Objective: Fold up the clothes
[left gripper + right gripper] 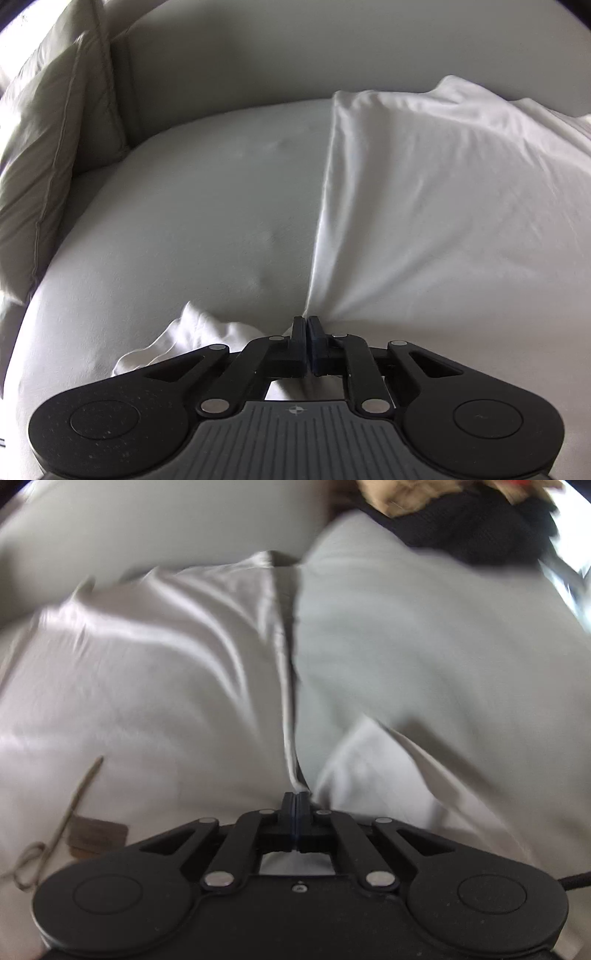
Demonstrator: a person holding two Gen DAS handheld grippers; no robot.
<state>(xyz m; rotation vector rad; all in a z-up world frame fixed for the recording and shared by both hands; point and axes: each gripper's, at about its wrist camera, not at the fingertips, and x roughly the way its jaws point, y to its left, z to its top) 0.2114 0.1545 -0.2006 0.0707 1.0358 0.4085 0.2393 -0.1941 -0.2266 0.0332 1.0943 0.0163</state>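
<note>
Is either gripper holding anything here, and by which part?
Both hold the white garment: the left gripper pinches its left edge, the right gripper its right edge.

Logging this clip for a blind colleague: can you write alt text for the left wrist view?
The left hand-held gripper is shut on the edge of a white garment spread over a pale couch seat, pulling a taut crease. A cushion leans at the left.

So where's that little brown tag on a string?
Right wrist view, lower left: the brown tag lies on the white garment, just left of the right tongs.
</note>
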